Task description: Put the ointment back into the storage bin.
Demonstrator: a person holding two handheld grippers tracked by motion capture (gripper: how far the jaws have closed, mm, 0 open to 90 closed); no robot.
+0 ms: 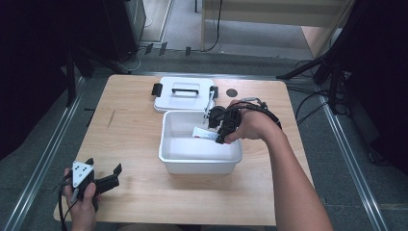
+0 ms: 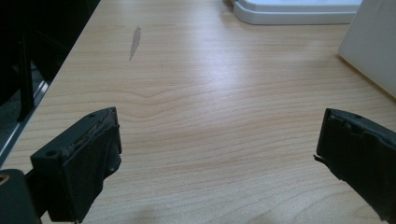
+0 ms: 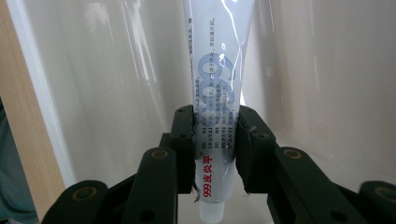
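- The tube [image 3: 219, 88] carries a large pale-blue "999" on its white body.
- Near its cap, red print reads "999皮炎平".
- Its small print is too fine to read.

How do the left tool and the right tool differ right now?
The left tool has its jaws wide apart with nothing between them; the right tool is clamped on a white tube. The left sits low at the table edge; the right reaches into the white bin. Both have black jaws.

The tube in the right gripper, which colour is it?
The tube is white with pale blue and red print, best seen in the right gripper view.
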